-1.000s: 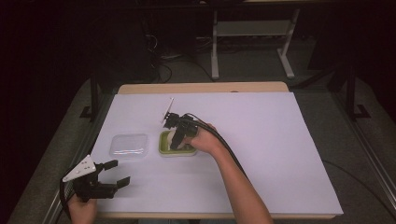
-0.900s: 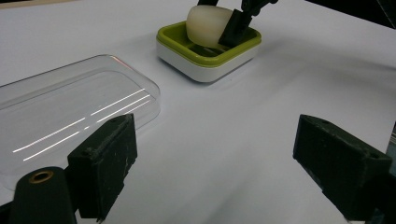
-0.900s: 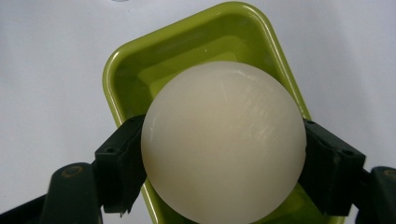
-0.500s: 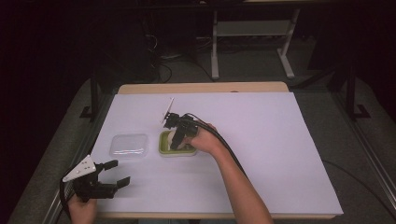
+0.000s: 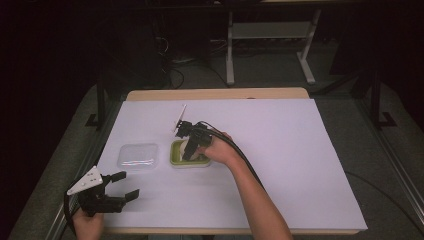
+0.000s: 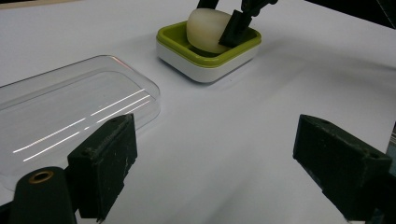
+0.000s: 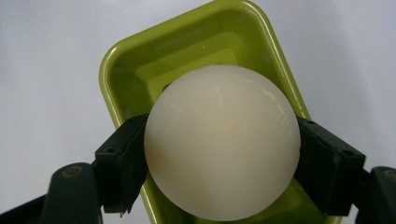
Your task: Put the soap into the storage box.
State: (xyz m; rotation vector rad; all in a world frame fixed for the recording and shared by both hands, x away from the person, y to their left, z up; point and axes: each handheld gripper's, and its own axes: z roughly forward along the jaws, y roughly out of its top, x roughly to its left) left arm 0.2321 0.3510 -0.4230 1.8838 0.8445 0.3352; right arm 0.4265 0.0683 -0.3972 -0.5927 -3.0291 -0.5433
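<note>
A green soap dish (image 5: 176,158) (image 6: 177,37) (image 7: 121,60) with a white base sits on the white table, left of centre. My right gripper (image 5: 189,151) (image 7: 222,158) points down into it, shut on a cream oval soap bar (image 7: 222,149) (image 6: 205,28) that stands tilted in the dish. Both its pads press the bar's sides. My left gripper (image 5: 120,186) (image 6: 215,163) rests near the table's front left corner, open, with nothing between its fingers. It faces the dish from a distance.
A clear plastic lid (image 5: 137,156) (image 6: 60,107) lies flat just left of the dish, ahead of the left gripper. White paper (image 5: 300,165) covers the table. A cable runs along the person's right forearm (image 5: 250,190).
</note>
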